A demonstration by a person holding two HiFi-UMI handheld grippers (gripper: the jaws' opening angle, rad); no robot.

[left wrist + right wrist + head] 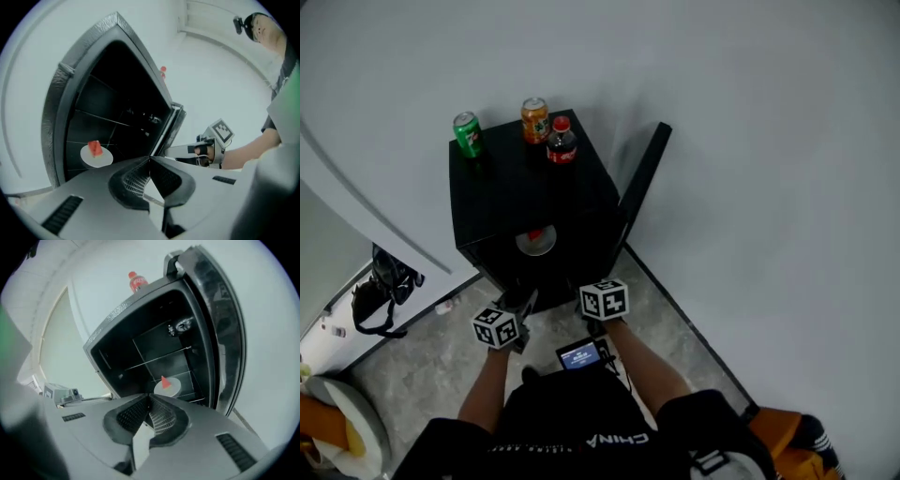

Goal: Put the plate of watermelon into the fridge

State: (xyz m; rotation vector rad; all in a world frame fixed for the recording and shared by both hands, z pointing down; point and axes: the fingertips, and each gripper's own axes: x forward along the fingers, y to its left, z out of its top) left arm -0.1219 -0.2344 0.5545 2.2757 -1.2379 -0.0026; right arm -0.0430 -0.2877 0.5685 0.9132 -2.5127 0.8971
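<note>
A small black fridge point(511, 192) stands against the wall with its door point(642, 178) swung open to the right. Inside, on a wire shelf, a white plate point(536, 242) carries a red watermelon piece point(95, 148); the right gripper view also shows the plate point(169, 387). My left gripper point(150, 159) is just in front of the fridge opening, shut, with nothing between its jaws. My right gripper point(150, 397) is beside it, facing the same shelf, also shut and empty. Neither gripper touches the plate.
A green can point(468, 134), an orange can point(535, 120) and a cola bottle point(562, 141) stand on top of the fridge. A black bag point(380, 295) lies on the floor to the left. A white wall runs behind and to the right.
</note>
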